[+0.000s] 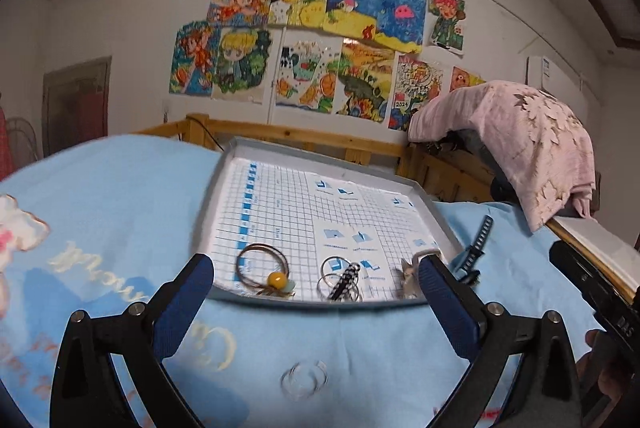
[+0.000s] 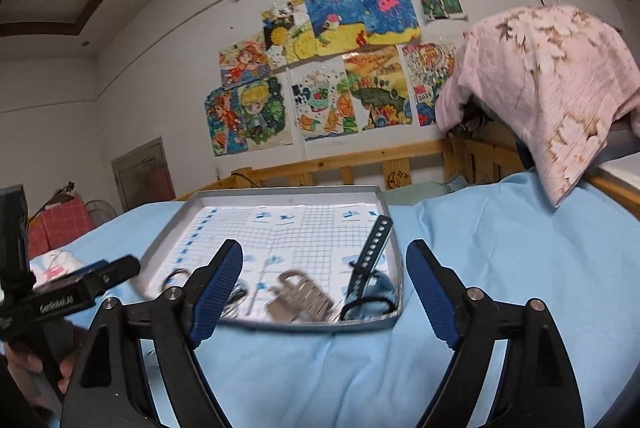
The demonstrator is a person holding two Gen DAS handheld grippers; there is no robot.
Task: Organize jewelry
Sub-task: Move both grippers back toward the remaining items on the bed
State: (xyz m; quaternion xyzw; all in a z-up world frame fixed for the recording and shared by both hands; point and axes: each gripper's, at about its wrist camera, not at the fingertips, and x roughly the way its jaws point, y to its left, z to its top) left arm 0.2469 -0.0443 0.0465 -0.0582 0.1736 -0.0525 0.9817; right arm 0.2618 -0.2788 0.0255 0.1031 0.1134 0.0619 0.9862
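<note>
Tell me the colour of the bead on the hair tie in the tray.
Yellow-orange bead, on a brown hair tie; clearest in the left wrist view.

Blue blanket point(image 1: 120, 195) carries tray point(image 1: 240, 147), clear ring point(image 1: 304, 380).

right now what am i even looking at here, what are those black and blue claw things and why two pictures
Each picture comes from a camera mounted on a hand-held gripper, looking forward between its two blue-padded black fingers. A person holds one in each hand: the left gripper and the right gripper. Both are open and hold nothing.

Ahead, on a light blue blanket, sits a shallow grey tray lined with grid paper. In it lie a thin hoop with a yellow bead, a bunch of silver rings, a silver metal clip and a dark perforated strap. A clear ring lies on the blanket.
</note>
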